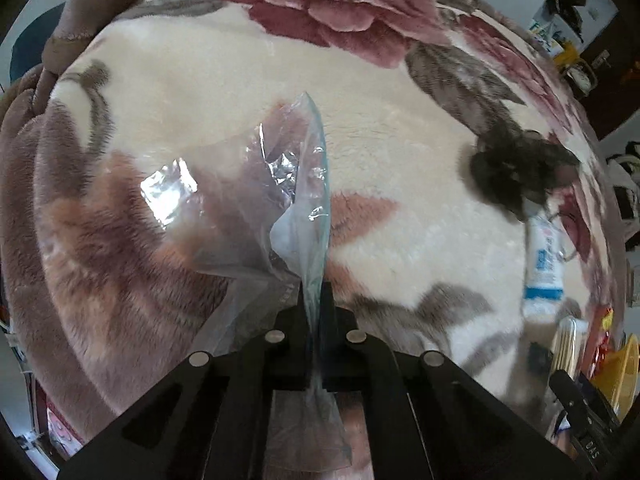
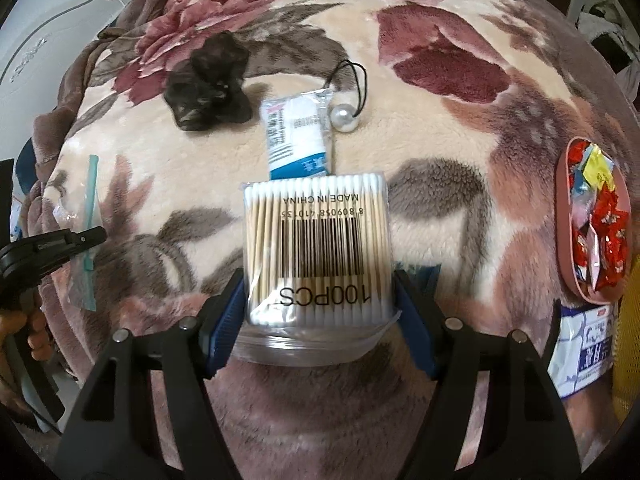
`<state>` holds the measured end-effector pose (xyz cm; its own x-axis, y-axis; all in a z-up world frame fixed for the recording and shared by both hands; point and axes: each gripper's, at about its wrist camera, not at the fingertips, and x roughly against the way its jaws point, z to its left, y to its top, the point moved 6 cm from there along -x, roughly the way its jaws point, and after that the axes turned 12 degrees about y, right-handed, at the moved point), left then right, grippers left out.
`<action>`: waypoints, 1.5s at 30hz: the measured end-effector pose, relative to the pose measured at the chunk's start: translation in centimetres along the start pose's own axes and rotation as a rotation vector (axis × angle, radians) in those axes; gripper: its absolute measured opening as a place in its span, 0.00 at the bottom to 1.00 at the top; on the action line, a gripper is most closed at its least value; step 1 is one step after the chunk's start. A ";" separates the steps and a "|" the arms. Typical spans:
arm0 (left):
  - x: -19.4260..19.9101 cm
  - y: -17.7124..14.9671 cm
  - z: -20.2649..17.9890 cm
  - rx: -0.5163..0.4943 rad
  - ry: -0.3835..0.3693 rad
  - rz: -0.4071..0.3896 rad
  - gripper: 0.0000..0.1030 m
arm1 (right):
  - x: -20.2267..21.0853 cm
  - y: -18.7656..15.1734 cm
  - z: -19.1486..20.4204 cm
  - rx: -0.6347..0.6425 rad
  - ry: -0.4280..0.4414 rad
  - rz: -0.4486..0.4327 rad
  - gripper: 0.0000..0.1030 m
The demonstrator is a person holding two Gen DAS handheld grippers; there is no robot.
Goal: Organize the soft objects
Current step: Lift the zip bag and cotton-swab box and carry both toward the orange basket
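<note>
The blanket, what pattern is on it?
Cream blanket with large dark red and pink flowers and grey-brown leaves; clearest in the right wrist view.

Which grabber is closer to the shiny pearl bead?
Right. The right gripper, holding the cotton swab pack, sits just below the pearl bead. The left gripper is far left.

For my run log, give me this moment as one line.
left gripper: shut on zip bag | right gripper: shut on cotton swab pack | surface: floral blanket

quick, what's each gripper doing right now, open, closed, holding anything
Left gripper: closed on the clear zip bag.
Right gripper: closed on the pack of cotton swabs.
</note>
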<state>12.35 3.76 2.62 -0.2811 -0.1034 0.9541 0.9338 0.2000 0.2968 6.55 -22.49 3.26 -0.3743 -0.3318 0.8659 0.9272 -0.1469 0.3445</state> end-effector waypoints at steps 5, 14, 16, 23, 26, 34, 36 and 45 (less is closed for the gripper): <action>2.2 -1.4 -1.0 -0.058 0.002 -0.027 0.00 | 1.6 -1.2 1.0 0.011 0.003 -0.017 0.69; 5.9 -6.2 -3.1 -0.164 -0.017 -0.052 0.00 | 4.9 -4.4 0.8 -0.011 -0.017 -0.043 0.69; 6.8 -7.1 -3.7 -0.187 -0.015 -0.067 0.00 | 5.6 -5.1 0.6 -0.015 -0.022 -0.048 0.69; 9.2 -9.7 -5.5 -0.236 -0.031 -0.093 0.00 | 7.9 -7.1 0.1 -0.027 -0.033 -0.075 0.69; 10.0 -10.4 -6.1 -0.255 -0.036 -0.103 0.00 | 8.9 -7.7 -0.2 -0.035 -0.040 -0.091 0.69; 11.5 -12.0 -7.8 -0.298 -0.050 -0.123 0.00 | 11.2 -8.7 -0.7 -0.048 -0.048 -0.130 0.69; 11.9 -12.4 -8.2 -0.306 -0.055 -0.127 0.00 | 11.7 -8.9 -0.9 -0.051 -0.049 -0.139 0.69; 13.1 -14.0 -10.1 -0.347 -0.066 -0.135 0.00 | 13.9 -9.9 -2.2 -0.071 -0.059 -0.176 0.69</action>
<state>-2.15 -10.24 10.61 -0.4099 -0.0406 0.9112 0.9036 -0.1544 0.3996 -7.85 -27.68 11.15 -0.5270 -0.2403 0.8152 0.8436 -0.2637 0.4677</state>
